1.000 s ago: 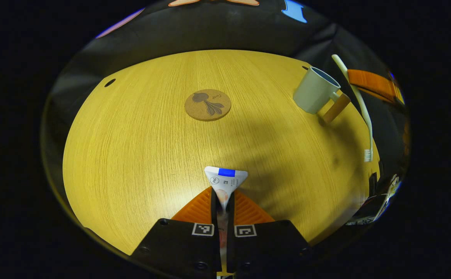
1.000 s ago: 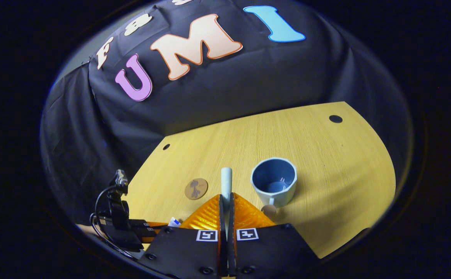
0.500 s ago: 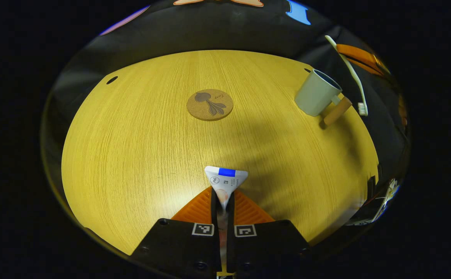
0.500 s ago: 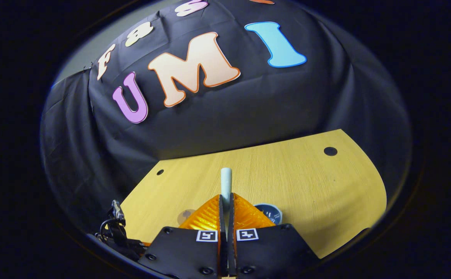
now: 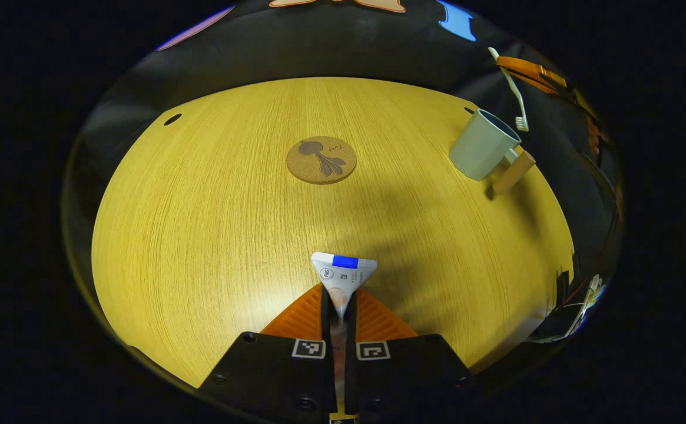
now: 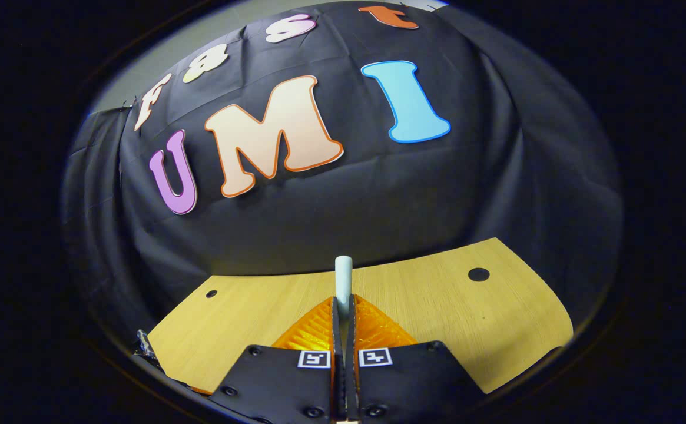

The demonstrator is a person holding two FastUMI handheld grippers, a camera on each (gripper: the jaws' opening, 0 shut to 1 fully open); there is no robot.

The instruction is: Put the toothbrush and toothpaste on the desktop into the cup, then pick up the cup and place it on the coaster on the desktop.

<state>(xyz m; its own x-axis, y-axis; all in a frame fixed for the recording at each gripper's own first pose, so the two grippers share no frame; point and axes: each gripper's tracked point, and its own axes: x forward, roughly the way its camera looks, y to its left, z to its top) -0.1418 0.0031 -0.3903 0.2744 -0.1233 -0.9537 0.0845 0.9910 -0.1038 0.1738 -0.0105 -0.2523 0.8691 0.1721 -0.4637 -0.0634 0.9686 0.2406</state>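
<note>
Toothpaste, a soft white tube pinched by the left gripper, likely squashes, while the right gripper clamps a stiff, light white toothbrush by its handle.

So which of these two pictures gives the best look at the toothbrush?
The left gripper view: the whole toothbrush shows, bristles down, hanging above the cup. The right gripper view shows just its handle end poking out between the right gripper fingers.

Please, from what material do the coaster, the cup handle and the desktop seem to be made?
Coaster: probably cork, matte and speckled tan, with a dark printed plant figure. Cup handle: apparently wood, plain brown peg on a pale cup. Desktop: wood or wood-look laminate, fine straight grain.
</note>
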